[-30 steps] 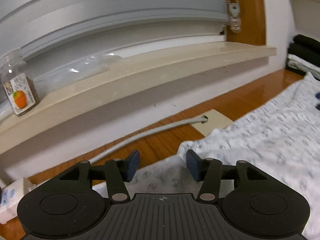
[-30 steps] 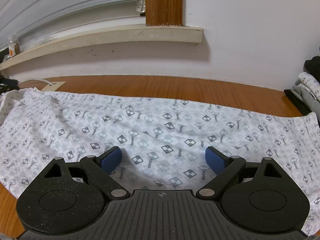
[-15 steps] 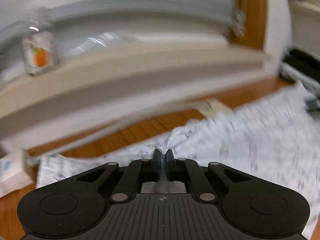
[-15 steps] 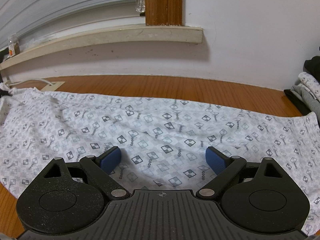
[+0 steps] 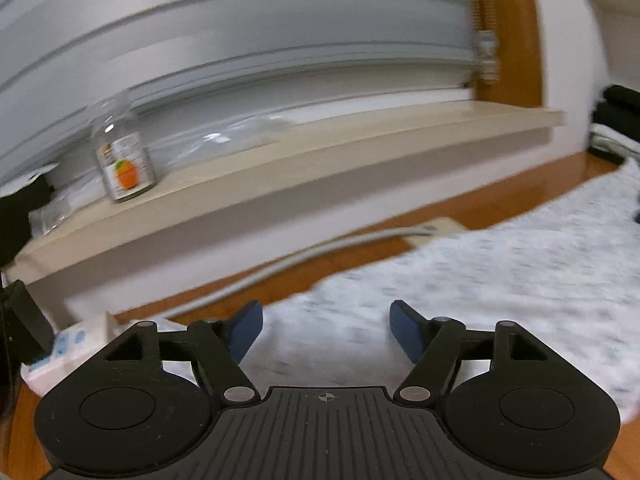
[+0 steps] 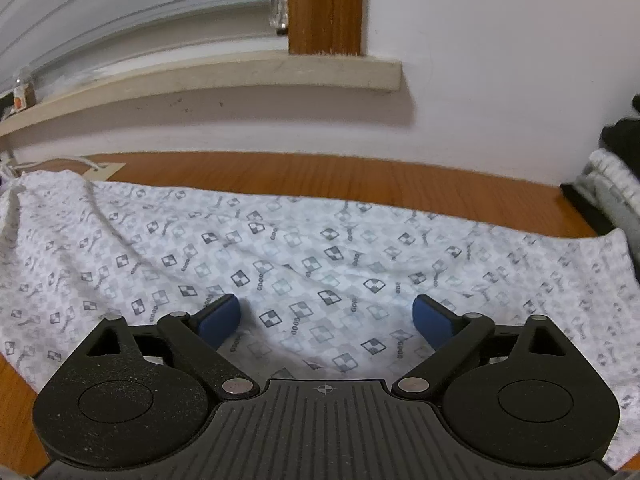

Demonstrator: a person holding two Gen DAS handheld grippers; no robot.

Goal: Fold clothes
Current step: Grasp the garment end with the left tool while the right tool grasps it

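**Both grippers poised over spread garment**

Left gripper [image 5: 325, 330], jaws apart and empty, is held over the left end of the patterned garment [image 6: 304, 248], spread lengthwise along the wooden surface [image 6: 328, 176]; right gripper [image 6: 326, 318], likewise parted, is poised above its near edge.

Garment [image 6: 304, 248] flat on table [image 6: 320, 176]; sill [image 5: 304, 168] behind (jar [image 5: 122, 156] on it)

Left claw [image 5: 326, 330] and right claw [image 6: 326, 320] both gape wide.
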